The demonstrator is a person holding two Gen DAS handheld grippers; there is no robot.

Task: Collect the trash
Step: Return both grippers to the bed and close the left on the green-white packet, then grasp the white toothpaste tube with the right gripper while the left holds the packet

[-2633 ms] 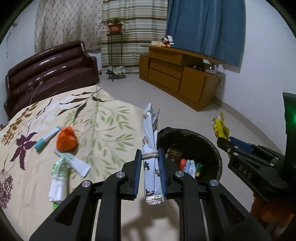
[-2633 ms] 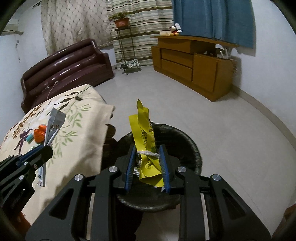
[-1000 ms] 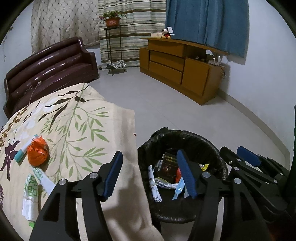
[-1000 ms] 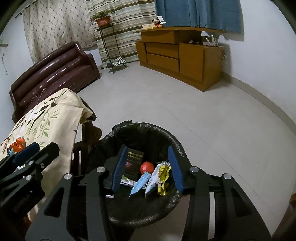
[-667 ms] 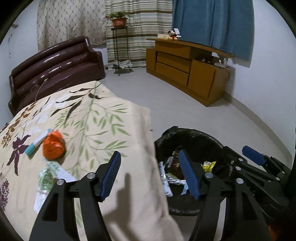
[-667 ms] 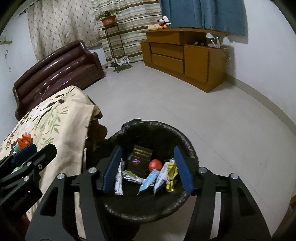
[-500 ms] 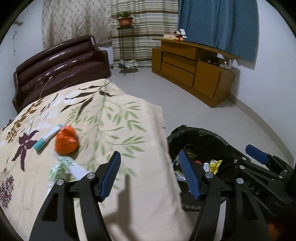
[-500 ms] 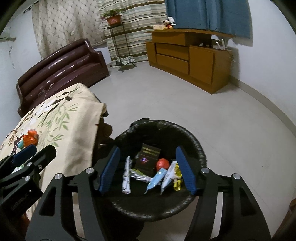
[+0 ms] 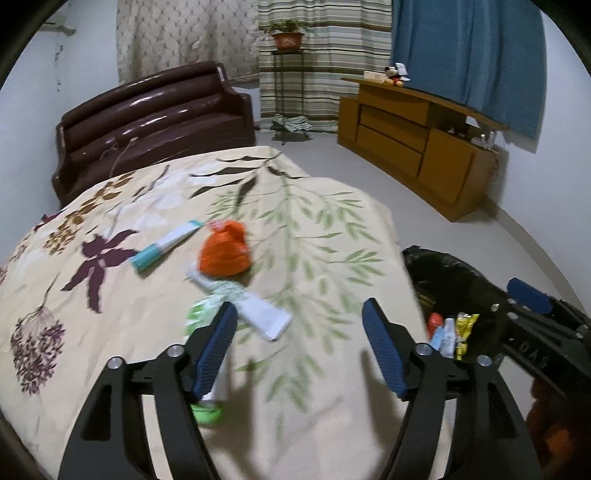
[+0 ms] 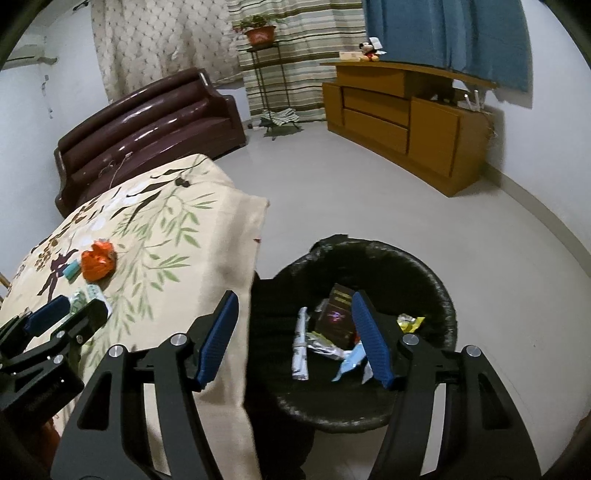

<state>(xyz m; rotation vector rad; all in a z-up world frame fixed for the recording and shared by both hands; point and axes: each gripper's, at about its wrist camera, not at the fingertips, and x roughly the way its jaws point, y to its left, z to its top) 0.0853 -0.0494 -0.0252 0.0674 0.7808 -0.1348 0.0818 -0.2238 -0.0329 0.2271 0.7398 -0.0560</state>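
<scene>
Hovering over the floral cloth point(image 9: 332, 229), left gripper point(image 9: 299, 350) jaws opening, nothing between; orange wrapper point(image 9: 223, 251) and white packets point(image 9: 258, 314) lie ahead. Right gripper point(image 10: 295, 339) spread wide, empty, above black bin point(image 10: 424, 273) holding trash.

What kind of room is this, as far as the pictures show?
Probably a living room in a home: a dark brown sofa, a wooden sideboard under curtains, and a plant on a stand. A bin stands beside a cloth-covered table.

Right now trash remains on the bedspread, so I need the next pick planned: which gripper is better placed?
Left. The left gripper, jaws opening and empty, faces the white wrapper and orange wrapper; the right gripper faces the bin.
</scene>
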